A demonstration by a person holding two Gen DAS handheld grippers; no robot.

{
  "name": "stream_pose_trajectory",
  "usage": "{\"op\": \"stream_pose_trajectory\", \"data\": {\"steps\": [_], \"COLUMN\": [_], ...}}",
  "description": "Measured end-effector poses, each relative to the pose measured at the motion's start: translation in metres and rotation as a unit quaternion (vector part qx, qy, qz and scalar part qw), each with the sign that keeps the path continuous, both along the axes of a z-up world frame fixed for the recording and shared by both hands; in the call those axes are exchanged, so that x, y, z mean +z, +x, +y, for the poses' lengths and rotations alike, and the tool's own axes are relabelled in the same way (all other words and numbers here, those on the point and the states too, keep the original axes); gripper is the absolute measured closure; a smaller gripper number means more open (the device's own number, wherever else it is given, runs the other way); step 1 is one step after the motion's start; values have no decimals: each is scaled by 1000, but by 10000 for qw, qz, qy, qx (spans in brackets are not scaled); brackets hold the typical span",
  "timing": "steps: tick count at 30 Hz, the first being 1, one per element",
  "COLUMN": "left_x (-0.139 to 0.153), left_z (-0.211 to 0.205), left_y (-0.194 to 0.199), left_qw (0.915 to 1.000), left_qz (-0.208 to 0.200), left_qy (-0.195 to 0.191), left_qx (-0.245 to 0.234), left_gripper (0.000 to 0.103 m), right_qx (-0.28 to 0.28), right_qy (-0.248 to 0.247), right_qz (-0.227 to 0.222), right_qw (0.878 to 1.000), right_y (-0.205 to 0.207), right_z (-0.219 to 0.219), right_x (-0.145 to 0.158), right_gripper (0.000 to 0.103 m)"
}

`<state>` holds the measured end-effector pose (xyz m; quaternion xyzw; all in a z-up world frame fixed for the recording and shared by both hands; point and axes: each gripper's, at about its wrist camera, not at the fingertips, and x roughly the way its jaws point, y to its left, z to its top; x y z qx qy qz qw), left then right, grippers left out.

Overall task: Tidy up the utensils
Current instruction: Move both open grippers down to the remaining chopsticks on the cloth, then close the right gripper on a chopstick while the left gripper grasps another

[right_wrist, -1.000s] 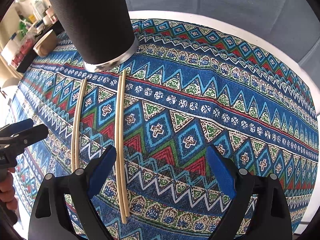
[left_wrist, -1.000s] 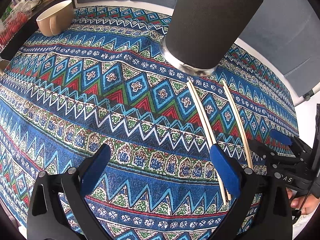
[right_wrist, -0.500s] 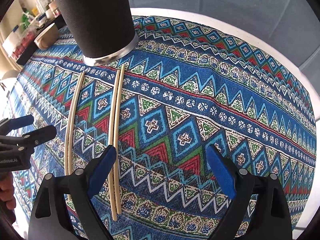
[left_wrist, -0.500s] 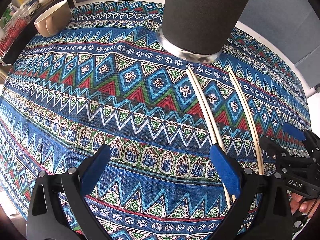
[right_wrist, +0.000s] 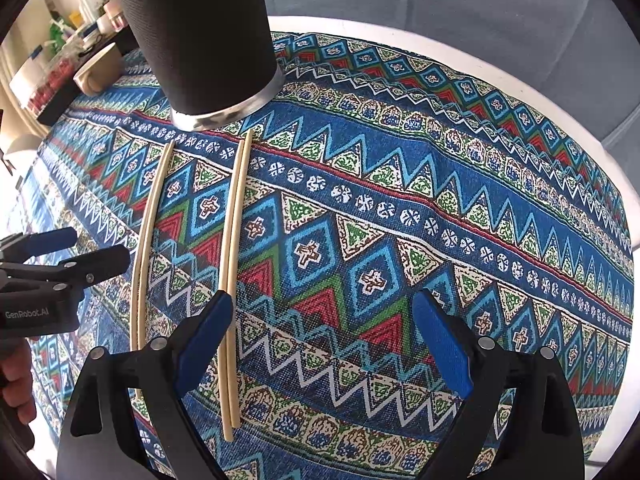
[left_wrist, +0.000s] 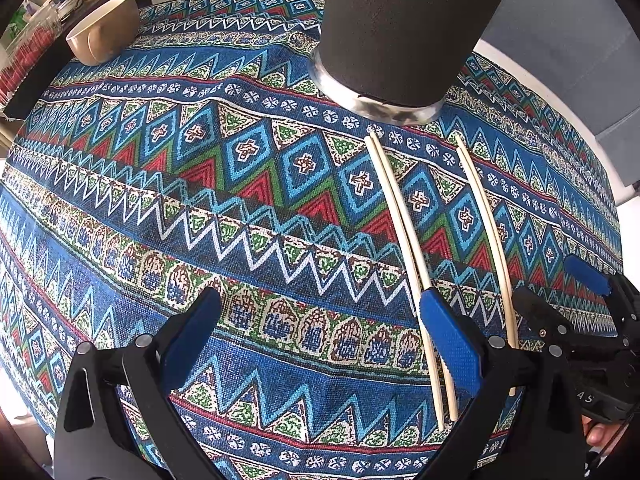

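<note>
Two pairs of chopsticks on a table w/ a bright zigzag cloth (left_wrist: 168, 184), lying side by side, a bit apart, thin ends pointing up at a tall black cup.

Left wrist view:
- Black cup (left_wrist: 404, 28) w/ shiny metal bottom, top middle of frame, standing on the cloth.
- One pair of chopsticks (left_wrist: 400, 224) right of middle, running down under the right blue finger. Far tips just below the cup, near it.
- Other pair (left_wrist: 486, 216) further right, close to the edge of the frame.
- Left gripper (left_wrist: 320, 344) at the bottom, blue fingers (left_wrist: 448, 344) wide apart, nothing between them. Can't tell if touching the sticks below.
- Right gripper (left_wrist: 560, 288) at the right edge, seen from the side, jaws spread, holding nothing. Bit of a hand (left_wrist: 600, 434) under it.
- Tan bowl (left_wrist: 106, 28) upper left, far from the cup. Jars and stuff behind it, too blurry to tell.

Right wrist view:
- Cup (right_wrist: 200, 36) upper left of frame.
- One pair of sticks (right_wrist: 234, 248) left of middle, passing just beside the left blue finger (right_wrist: 204, 340), low ends near the bottom of the frame.
- Other pair (right_wrist: 150, 232) further left.
- Right gripper (right_wrist: 324, 344) at the bottom, wide open and empty.
- Left gripper (right_wrist: 88, 248) at the left edge, tips just beside the far-left pair, not touching as far as seen. Also open.
- Bowl (right_wrist: 98, 70) small, upper left.
</note>
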<state>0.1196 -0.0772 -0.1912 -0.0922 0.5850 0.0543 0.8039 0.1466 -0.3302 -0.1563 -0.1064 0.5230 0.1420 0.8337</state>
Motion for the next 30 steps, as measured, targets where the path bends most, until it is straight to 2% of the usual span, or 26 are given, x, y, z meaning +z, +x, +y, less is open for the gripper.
{"op": "stream_pose_trajectory", "data": {"steps": [8,12,15,19,25,26,27,28,30], "left_x": [-3,-3,-3,-3,-3,-5,-5,-4,-1], "left_z": [-17,-23,-22,-26,-19,-15,-15,-14,-7], "left_y": [14,19,17,17,15,14,13,13,8], "left_qw": [9996,9994,9993,9993,9994,9995,9995,9995,9995], "left_qz": [107,97,139,147,133,118,107,104,102], "left_qy": [270,335,340,339,304,304,304,299,286], "left_qx": [-70,-30,56,80,65,48,34,34,54], "left_gripper": [6,4,4,4,5,5,6,8,12], "right_qx": [42,-6,37,190,275,337,390,409,357], "right_qy": [-60,-289,-288,-570,-493,-427,-415,-399,-369], "right_qz": [30,8,229,197,544,568,518,472,480], "right_qw": [10000,9996,9993,9980,9969,9969,9970,9972,9975], "right_y": [7,11,15,18,32,32,33,33,35], "right_z": [15,24,32,43,40,39,38,37,34], "right_x": [-2,-2,-5,-8,-12,-11,-10,-8,-4], "right_gripper": [15,13,13,12,15,20,31,38,64]}}
